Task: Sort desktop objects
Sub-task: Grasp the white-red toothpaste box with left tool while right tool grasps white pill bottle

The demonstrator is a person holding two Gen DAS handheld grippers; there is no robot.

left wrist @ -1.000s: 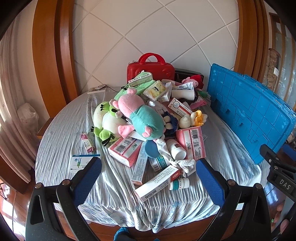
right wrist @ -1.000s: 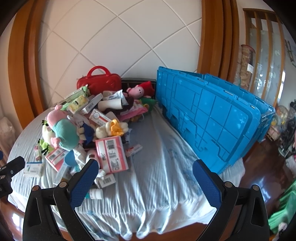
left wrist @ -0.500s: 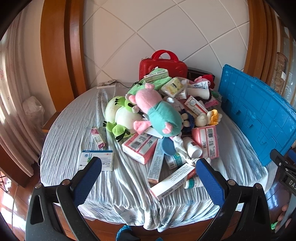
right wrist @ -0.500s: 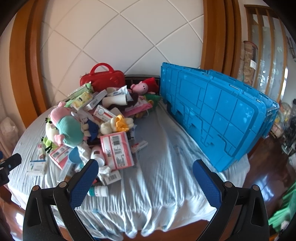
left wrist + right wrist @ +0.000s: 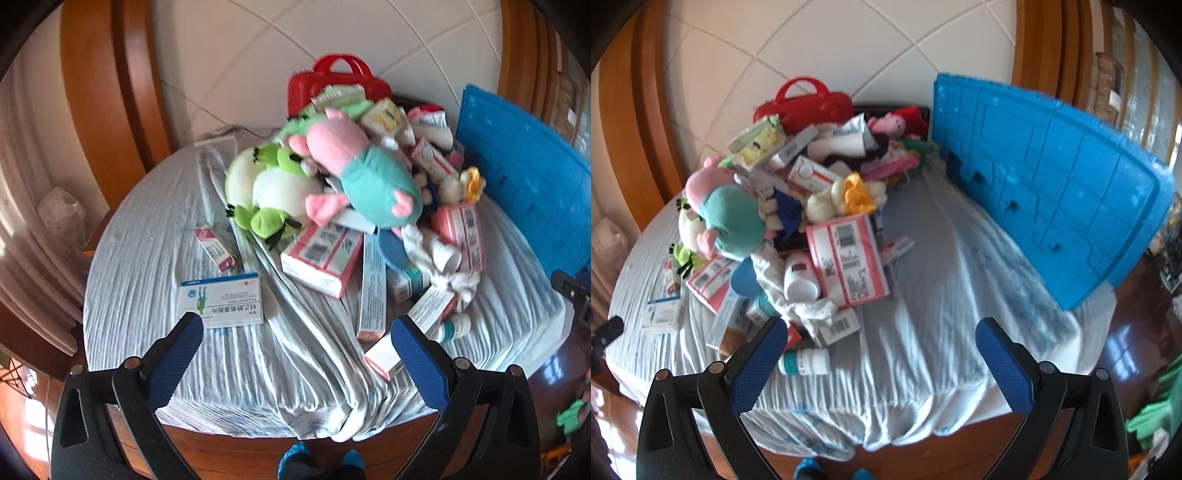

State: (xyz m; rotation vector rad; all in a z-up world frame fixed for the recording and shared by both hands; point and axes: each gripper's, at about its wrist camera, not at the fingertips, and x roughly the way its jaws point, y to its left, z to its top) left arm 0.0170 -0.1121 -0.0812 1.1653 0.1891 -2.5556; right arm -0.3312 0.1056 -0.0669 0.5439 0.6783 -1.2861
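A heap of objects lies on a round table under a pale cloth (image 5: pixel 147 266). It holds a pink and teal plush pig (image 5: pixel 365 173) (image 5: pixel 727 218), a green frog plush (image 5: pixel 266 184), pink boxes (image 5: pixel 321 254) (image 5: pixel 849 254), a white bottle (image 5: pixel 799 277), a small teal-capped bottle (image 5: pixel 803 362) and a red case (image 5: pixel 332 81) (image 5: pixel 809 107). A white and blue medicine box (image 5: pixel 221 299) lies apart at the left. My left gripper (image 5: pixel 295 332) is open and empty above the near table edge. My right gripper (image 5: pixel 881 334) is open and empty, right of the heap.
A blue plastic crate (image 5: pixel 1052 177) (image 5: pixel 528 173) stands tilted at the table's right side. A small purple box (image 5: pixel 214 247) lies by the frog. Wooden panels and a white tiled wall (image 5: pixel 229 55) stand behind. The floor and the person's feet (image 5: pixel 317 458) show below the table edge.
Both grippers have moved in toward the table and tipped downward. The left view has swung left, bringing the medicine box near its left finger. The objects have not moved.
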